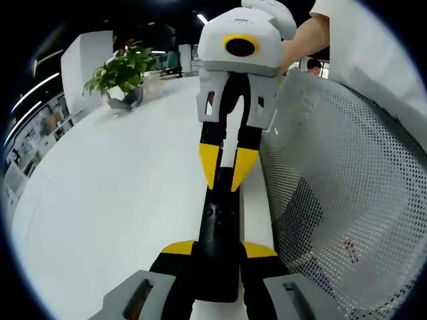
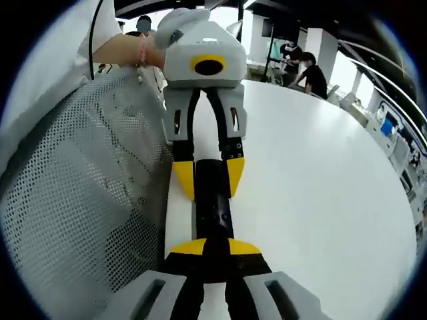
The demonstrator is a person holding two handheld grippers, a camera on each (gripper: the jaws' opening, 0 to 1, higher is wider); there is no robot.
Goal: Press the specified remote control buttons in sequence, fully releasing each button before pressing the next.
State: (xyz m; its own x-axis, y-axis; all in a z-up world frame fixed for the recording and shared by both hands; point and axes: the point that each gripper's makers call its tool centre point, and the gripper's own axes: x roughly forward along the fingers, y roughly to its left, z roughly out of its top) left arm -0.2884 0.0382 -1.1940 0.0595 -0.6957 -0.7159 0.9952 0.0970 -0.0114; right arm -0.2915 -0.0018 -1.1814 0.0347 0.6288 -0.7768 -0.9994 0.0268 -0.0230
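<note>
Item: remote (image 1: 219, 230), black, lying at the table (image 1: 113, 200) edge beside mesh chair (image 1: 347, 193). Left gripper (image 1: 219, 249) clamps 1 end; right gripper (image 1: 226, 168) nips the other. Risk: with both grippers gripping, no tip is free for buttons; remote may slip off.

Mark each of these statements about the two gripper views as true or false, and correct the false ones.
1. The black remote control is held between the yellow-tipped fingers of the left gripper. True.
2. The right gripper is holding nothing. False: its fingers close on the other end of the same remote control.
3. A potted plant stands on the white table. True.
4. The remote control is lying flat in the middle of the table. False: it is held between the two grippers near the table's edge.
5. A chair with a grey mesh back stands beside the table. True.
</note>
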